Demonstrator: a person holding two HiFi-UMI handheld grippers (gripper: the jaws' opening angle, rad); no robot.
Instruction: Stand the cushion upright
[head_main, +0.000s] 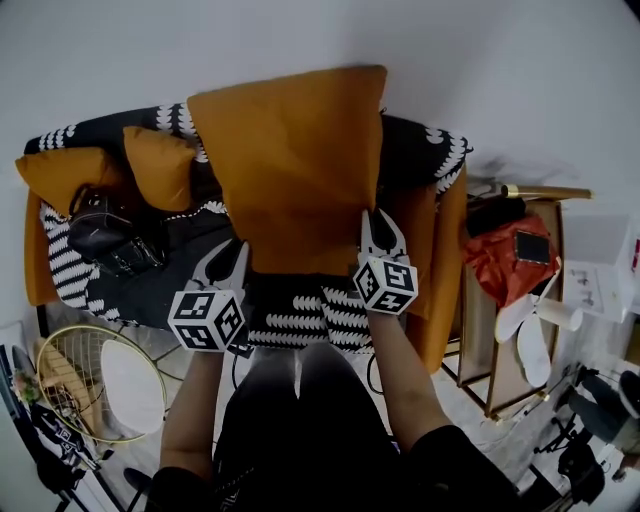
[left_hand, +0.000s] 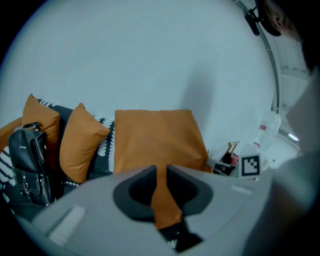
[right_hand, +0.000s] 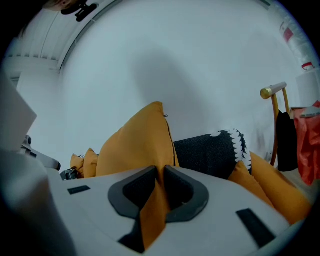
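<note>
I have the cushion (head_main: 290, 165) standing upright on the sofa (head_main: 425, 150), against its far backrest; my left gripper (head_main: 226, 260) and right gripper (head_main: 381, 230) each have jaws nearly together, pinching a near bottom corner; what remains, I judge, is letting go.

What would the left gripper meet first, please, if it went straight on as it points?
The large orange cushion; the left gripper is shut on its lower edge and would push straight into it.
</note>
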